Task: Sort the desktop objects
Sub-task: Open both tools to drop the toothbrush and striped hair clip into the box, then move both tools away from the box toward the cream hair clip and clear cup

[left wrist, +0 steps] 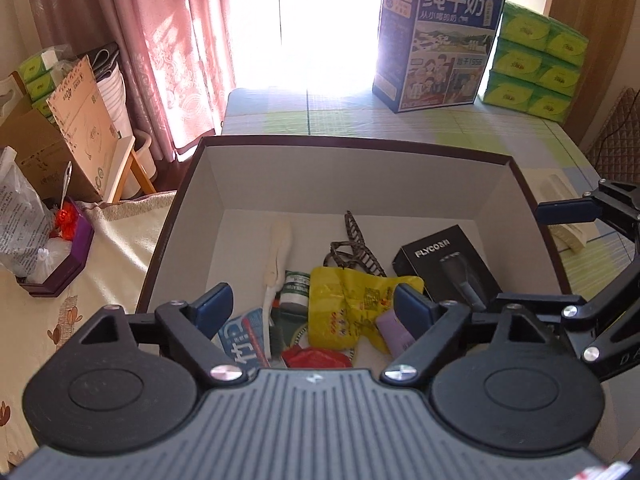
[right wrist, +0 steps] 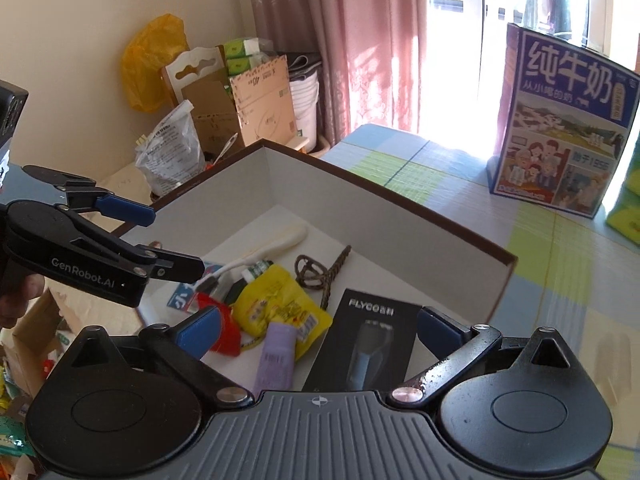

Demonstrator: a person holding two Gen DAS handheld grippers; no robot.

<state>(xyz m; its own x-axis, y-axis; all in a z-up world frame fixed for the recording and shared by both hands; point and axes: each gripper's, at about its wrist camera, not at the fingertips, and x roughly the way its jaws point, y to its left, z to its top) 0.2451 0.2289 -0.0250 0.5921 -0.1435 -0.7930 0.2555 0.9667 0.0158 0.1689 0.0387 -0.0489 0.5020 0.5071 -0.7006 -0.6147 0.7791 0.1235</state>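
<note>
A brown box with white inner walls [left wrist: 352,168] [right wrist: 360,216] stands on the table. It holds a black FLYCO shaver box [left wrist: 444,264] [right wrist: 368,340], a yellow packet [left wrist: 348,304] [right wrist: 276,300], a purple tube [left wrist: 394,332] [right wrist: 274,360], a red packet [left wrist: 316,358] [right wrist: 214,320], a cream plastic piece [left wrist: 278,248] [right wrist: 280,238], a braided cord [left wrist: 352,248] [right wrist: 324,272], a small green-labelled bottle [left wrist: 294,290] and a blue-white carton [left wrist: 240,340]. My left gripper [left wrist: 312,312] is open and empty above the box's near side. My right gripper [right wrist: 320,328] is open and empty over the shaver box.
A blue milk carton box [left wrist: 436,40] [right wrist: 560,132] and stacked green tissue packs [left wrist: 532,60] stand at the table's far side. Cardboard boxes [left wrist: 80,120], a purple tray [left wrist: 60,256] and bags lie left on a cloth. A cream object [left wrist: 560,200] lies right of the box.
</note>
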